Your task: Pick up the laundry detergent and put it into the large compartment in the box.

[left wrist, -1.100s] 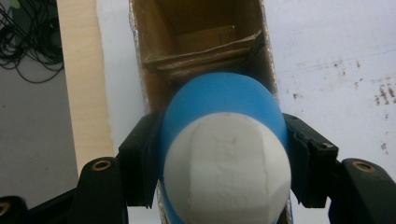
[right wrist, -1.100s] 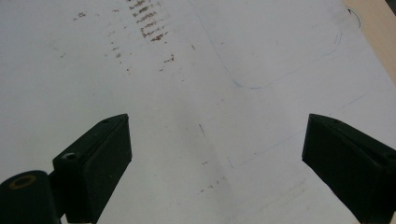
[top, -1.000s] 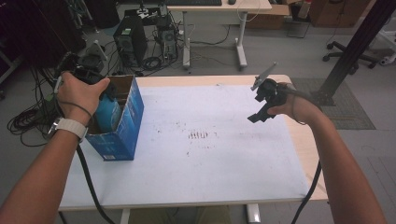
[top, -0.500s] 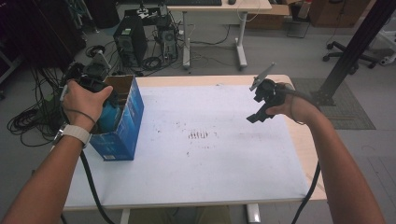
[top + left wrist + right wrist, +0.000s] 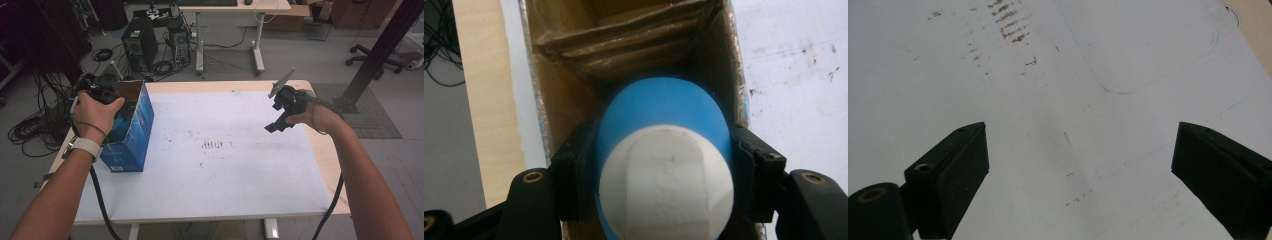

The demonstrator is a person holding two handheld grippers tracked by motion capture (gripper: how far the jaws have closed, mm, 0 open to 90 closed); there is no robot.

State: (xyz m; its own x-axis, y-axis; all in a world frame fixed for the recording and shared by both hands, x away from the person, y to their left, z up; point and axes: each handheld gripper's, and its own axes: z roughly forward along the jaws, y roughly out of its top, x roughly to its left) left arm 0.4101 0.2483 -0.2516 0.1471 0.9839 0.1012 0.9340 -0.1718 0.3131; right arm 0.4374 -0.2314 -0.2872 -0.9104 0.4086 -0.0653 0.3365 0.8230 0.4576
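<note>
The left gripper (image 5: 664,190) has its two black jaws pressed against the sides of a blue ball (image 5: 664,170) with a white patch facing the camera, so the ball is gripped between them. Ball and jaws sit inside the open top of a blue cardboard box (image 5: 719,65), whose brown inner walls and folded flaps rise just beyond the ball. In the high view that box (image 5: 131,135) stands upright at the left edge of the table (image 5: 225,175), with the left hand (image 5: 97,112) over its opening. The right gripper (image 5: 1080,175) hangs above the bare white tabletop with its jaws spread wide and nothing between them; in the high view it (image 5: 280,117) is held over the right side, well apart from the box.
</note>
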